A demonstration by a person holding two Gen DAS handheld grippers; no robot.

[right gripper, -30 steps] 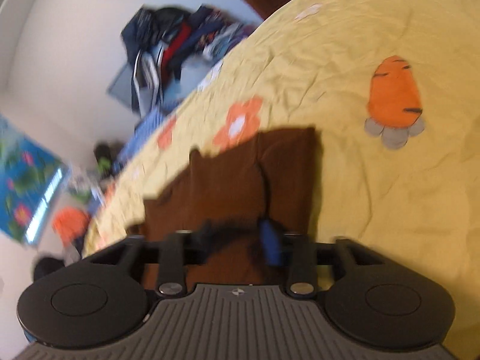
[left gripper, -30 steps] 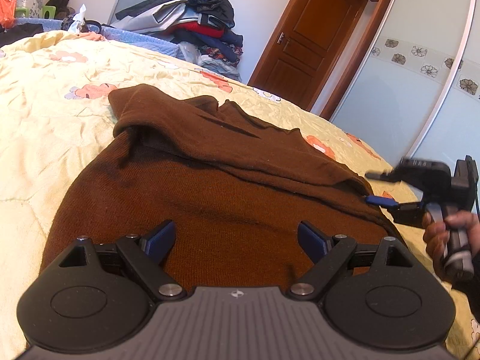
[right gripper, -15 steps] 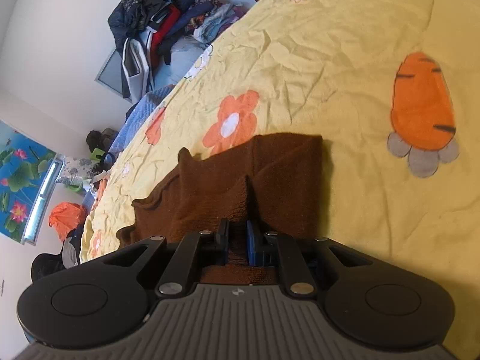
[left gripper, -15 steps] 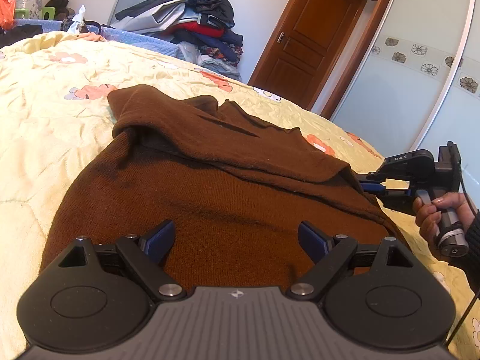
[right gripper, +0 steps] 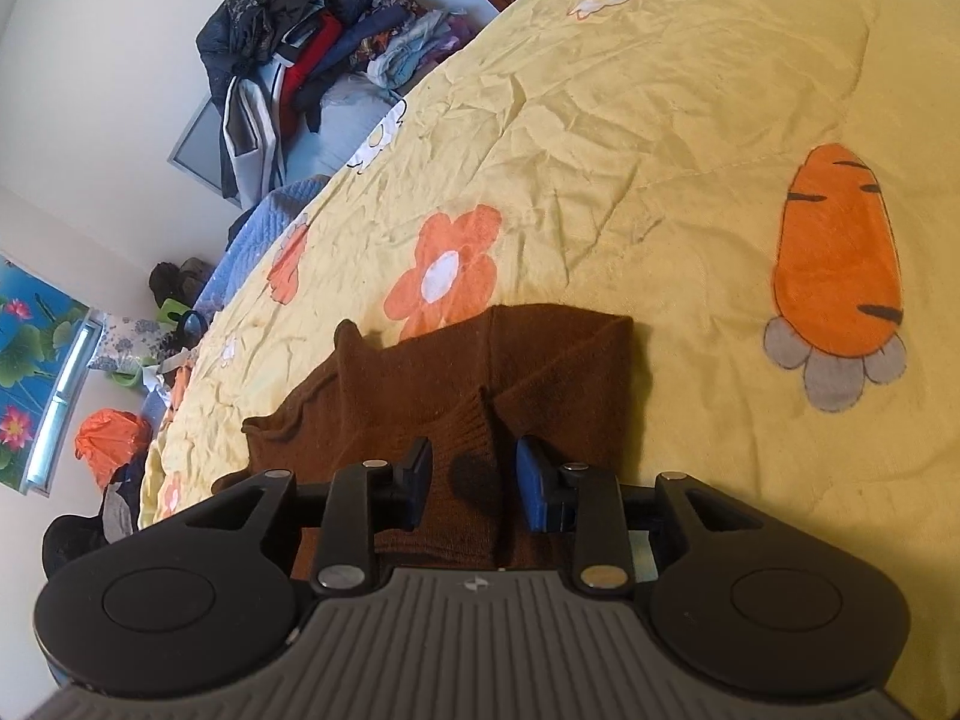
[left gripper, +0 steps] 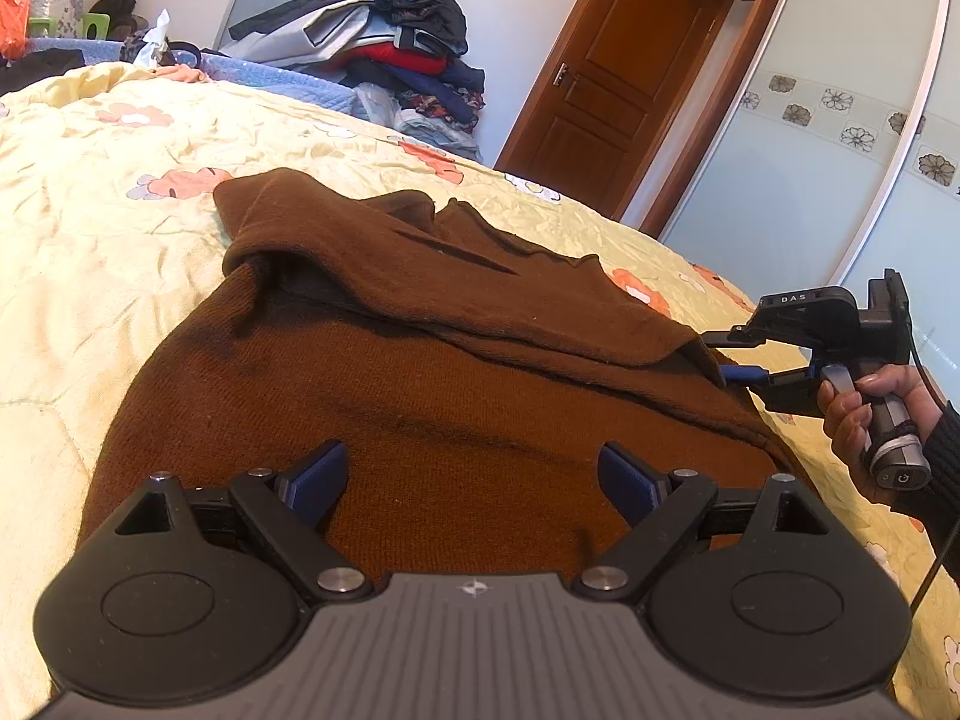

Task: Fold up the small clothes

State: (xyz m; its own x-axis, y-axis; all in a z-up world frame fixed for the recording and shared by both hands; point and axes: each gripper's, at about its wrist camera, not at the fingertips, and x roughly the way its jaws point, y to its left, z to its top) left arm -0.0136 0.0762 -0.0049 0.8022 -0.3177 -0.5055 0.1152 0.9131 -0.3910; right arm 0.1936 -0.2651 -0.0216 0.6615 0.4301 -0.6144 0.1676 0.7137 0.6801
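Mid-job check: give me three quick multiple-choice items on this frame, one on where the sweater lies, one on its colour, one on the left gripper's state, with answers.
1. Where does the sweater lie?
A. on the yellow bedspread
B. on the clothes pile
C. hung on the door

2. What colour is the sweater?
A. navy
B. brown
C. red

3. How does the left gripper stand?
A. shut on a sleeve
B. shut on nothing
C. open above the knit

Answers:
1. A: it is spread over the flower-printed cover.
2. B: the whole knit is dark brown in both views.
3. C: its blue pads stand wide apart with nothing pinched.
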